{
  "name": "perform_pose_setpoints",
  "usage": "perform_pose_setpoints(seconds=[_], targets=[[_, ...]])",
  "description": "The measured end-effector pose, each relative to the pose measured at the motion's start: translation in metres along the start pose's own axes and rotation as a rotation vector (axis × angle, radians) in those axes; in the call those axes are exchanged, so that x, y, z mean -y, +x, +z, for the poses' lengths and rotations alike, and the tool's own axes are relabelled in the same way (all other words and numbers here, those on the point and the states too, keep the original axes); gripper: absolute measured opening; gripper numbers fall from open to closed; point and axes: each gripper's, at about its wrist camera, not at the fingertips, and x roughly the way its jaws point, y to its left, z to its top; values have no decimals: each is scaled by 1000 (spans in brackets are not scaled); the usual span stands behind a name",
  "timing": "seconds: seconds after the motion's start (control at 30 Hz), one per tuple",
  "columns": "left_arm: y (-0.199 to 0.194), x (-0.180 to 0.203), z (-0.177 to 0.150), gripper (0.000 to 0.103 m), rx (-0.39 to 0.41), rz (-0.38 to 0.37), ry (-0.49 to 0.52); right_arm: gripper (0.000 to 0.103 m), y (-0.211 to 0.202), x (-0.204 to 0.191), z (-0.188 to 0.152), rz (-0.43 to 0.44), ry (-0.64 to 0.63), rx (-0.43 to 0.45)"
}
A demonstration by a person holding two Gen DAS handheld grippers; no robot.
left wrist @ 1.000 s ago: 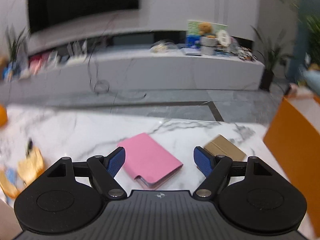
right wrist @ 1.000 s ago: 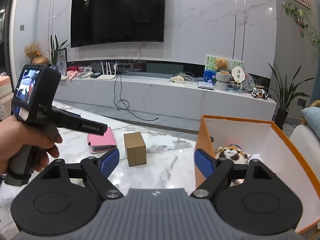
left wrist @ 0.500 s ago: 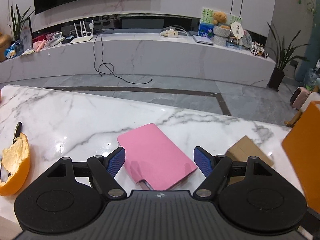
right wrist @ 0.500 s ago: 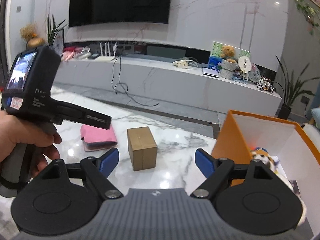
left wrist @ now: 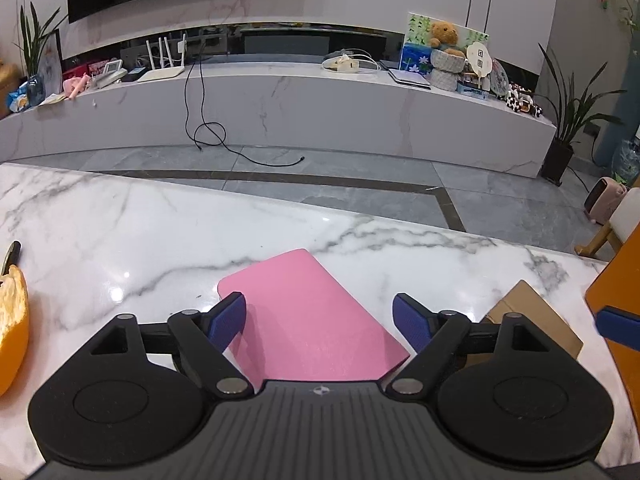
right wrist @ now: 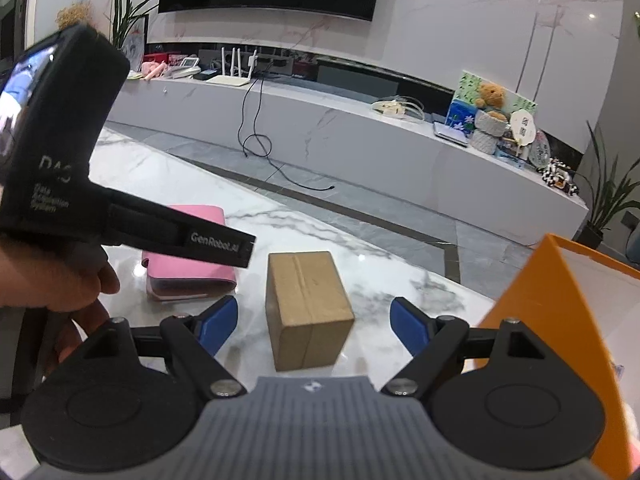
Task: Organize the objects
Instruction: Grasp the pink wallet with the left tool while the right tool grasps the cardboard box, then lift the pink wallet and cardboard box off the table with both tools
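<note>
Both tools nearer, left tool (left wrist: 319, 320) spread over pink wallet (left wrist: 308, 312), right tool (right wrist: 312, 320) spread, marble table (left wrist: 120, 232)

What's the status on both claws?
Left claw open over pink wallet. Right claw open, lined up on cardboard box. Neither gripped. Orange bin right; path clear.

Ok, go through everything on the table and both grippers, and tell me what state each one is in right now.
left gripper: open, poised over the wallet.
right gripper: open, lined up on the cardboard box.
pink wallet: closed, lying flat on the marble table.
cardboard box: taped shut, standing upright.
orange bin: open at the top.
orange peel: torn, lying at the table's left edge.
</note>
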Motion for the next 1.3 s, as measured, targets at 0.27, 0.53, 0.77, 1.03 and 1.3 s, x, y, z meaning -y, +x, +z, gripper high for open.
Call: perform_pose_setpoints(seconds=[0.27,0.53,0.77,1.03,1.3], targets=[[4,3,-4,100,6,36,67,84,26,-10,3,9,-49,-8],[6,0,-6,103,-11,59,60,66,40,-9,-3,-9,-69,-41],[2,-5,-9,101,-19,30,60,53,36,4,-8,4,-10,-59],[-10,-5,-20,100,-41,-2,59,52,17,6,-20,-6,30,-84],[-38,4,-45,100,-66,-20,67,51,-13,12,-42,-32,73,-116]])
